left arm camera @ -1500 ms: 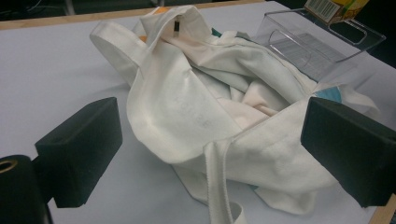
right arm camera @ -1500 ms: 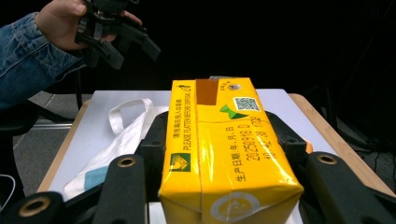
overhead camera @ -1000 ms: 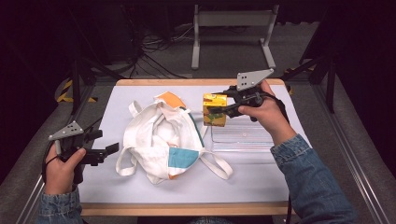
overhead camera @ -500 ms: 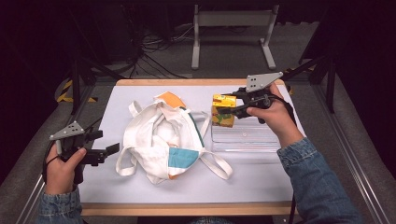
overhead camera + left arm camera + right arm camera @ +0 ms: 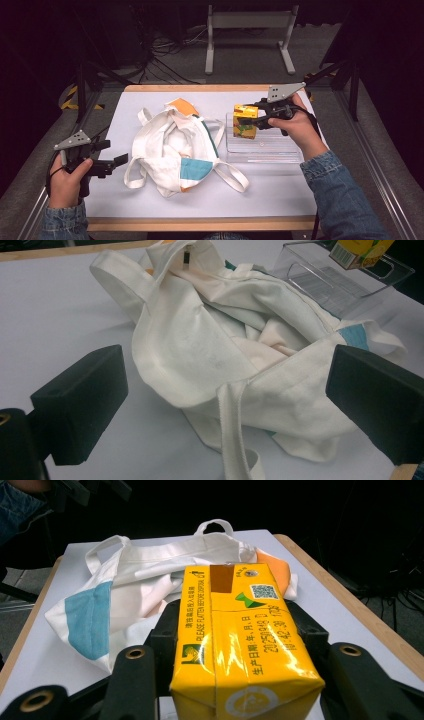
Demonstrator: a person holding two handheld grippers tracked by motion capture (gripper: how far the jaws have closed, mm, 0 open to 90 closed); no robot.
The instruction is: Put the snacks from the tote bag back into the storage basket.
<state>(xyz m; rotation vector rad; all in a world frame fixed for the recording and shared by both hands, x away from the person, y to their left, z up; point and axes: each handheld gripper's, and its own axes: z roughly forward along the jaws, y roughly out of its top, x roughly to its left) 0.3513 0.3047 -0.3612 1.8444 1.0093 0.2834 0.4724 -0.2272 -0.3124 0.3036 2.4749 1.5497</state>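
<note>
While my right gripper [image 5: 250,116] is clamped on the yellow drink carton [image 5: 245,121], I hold the carton over the left end of the clear plastic tray [image 5: 265,149], which sits toward the right edge of the table [image 5: 280,185]. From the right gripper view the carton [image 5: 240,645] lies lengthwise between the two black jaws, printed top face up, and I cannot tell whether its base touches the tray floor. My left gripper [image 5: 112,162] rests near the table's left edge, low and level, its jaws standing wide apart with nothing between them. Just beyond those jaws lies the white tote bag [image 5: 172,150], crumpled in the middle of the table, with a blue patch on its near side and an orange patch at its far side. In the left gripper view the bag [image 5: 225,350] spreads between the open jaws, one strap trailing toward me, with the tray [image 5: 325,280] behind it.
</note>
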